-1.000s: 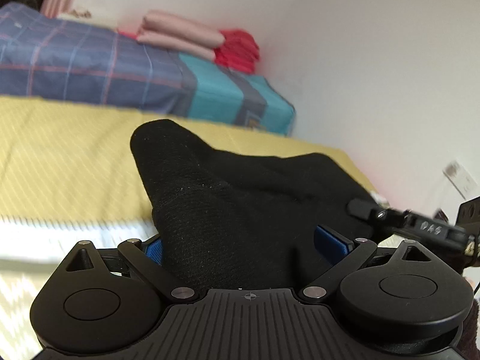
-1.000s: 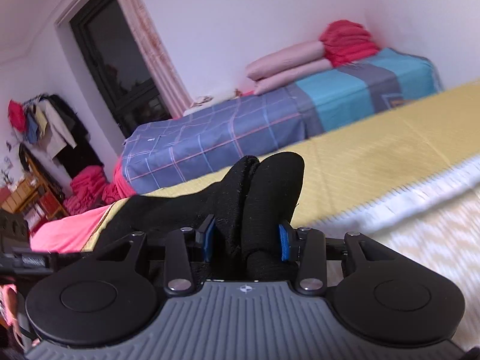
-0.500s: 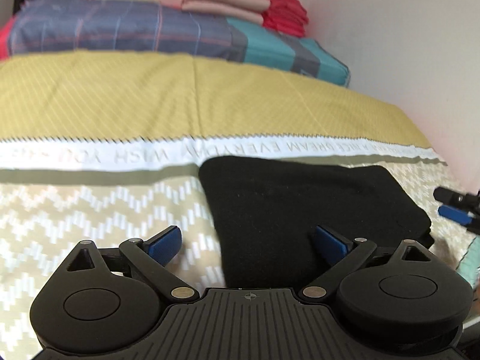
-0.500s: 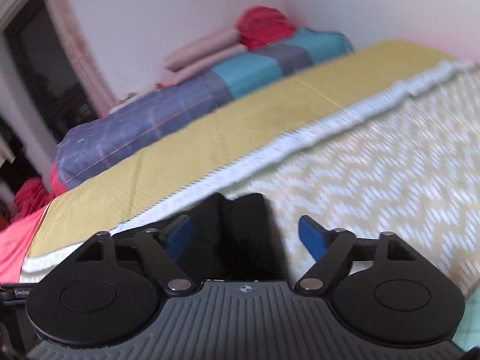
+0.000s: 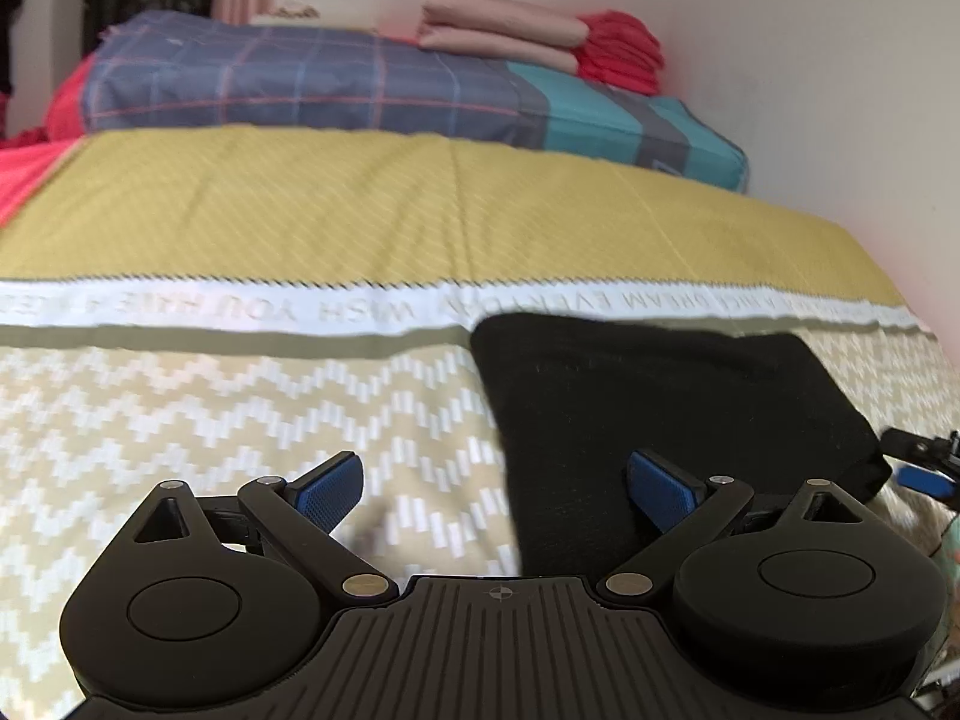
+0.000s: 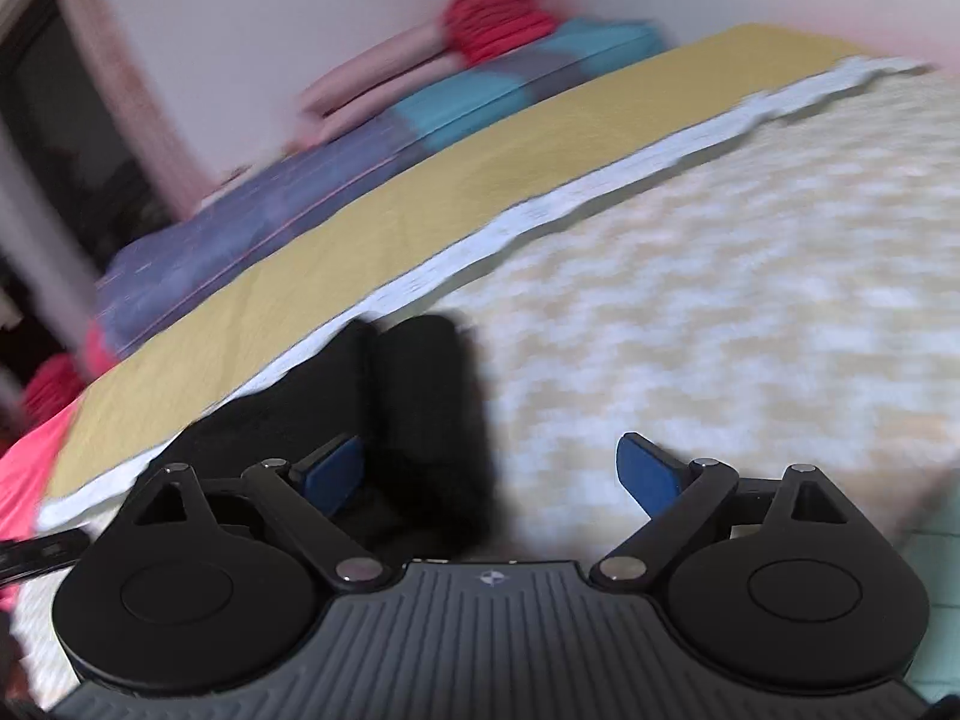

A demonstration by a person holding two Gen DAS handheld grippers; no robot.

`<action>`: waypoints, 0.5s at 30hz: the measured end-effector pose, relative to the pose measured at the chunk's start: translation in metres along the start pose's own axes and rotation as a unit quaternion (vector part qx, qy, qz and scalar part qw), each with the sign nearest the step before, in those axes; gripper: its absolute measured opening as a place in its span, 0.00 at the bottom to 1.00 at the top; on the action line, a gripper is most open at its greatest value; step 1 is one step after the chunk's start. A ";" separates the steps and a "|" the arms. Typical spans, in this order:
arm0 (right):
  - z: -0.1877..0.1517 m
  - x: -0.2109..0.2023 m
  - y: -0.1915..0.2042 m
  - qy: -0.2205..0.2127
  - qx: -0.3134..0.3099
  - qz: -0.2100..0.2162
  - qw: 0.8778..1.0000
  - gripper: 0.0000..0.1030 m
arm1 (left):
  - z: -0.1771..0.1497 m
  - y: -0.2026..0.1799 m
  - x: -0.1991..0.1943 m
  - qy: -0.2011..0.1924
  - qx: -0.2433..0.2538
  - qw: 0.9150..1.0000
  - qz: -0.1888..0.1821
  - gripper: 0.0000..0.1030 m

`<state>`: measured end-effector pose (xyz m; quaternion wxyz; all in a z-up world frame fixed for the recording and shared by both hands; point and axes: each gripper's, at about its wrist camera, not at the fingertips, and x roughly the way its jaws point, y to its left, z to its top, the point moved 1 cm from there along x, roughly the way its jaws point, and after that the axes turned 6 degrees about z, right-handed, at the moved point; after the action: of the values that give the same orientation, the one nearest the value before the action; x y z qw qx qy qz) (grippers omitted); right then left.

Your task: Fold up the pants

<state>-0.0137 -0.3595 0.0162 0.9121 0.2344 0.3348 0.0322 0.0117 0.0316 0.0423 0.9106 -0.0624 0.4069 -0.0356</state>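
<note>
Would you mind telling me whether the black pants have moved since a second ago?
Yes. The black pants dropped from both raised, clamping grippers to lie flat on the bedspread, just below its white lettered stripe.

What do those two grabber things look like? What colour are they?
The left gripper and right gripper look alike: matte black, with a ribbed body bearing a small round crosshair mark. Each has two big round discs, black link arms with silver rivets, and bright blue textured pads on the fingertips. No cables or sleeves show.
</note>
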 end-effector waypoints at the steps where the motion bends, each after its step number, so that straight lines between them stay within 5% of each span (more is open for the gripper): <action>1: 0.000 -0.007 -0.003 -0.007 0.001 -0.012 1.000 0.90 | 0.000 0.000 -0.008 -0.004 0.001 1.000 0.007 1.00; 6: -0.019 -0.033 0.014 0.020 -0.034 0.024 0.999 0.91 | -0.013 -0.011 -0.027 0.012 0.027 0.998 0.054 1.00; 15: -0.058 -0.030 0.081 0.072 -0.159 0.042 0.984 0.92 | -0.043 -0.046 -0.004 0.069 0.101 0.986 0.116 1.00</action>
<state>-0.0647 -0.2706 0.0319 0.9091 0.0977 0.3799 0.1403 -0.0235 -0.0171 0.0239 0.8799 0.0801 0.4677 0.0253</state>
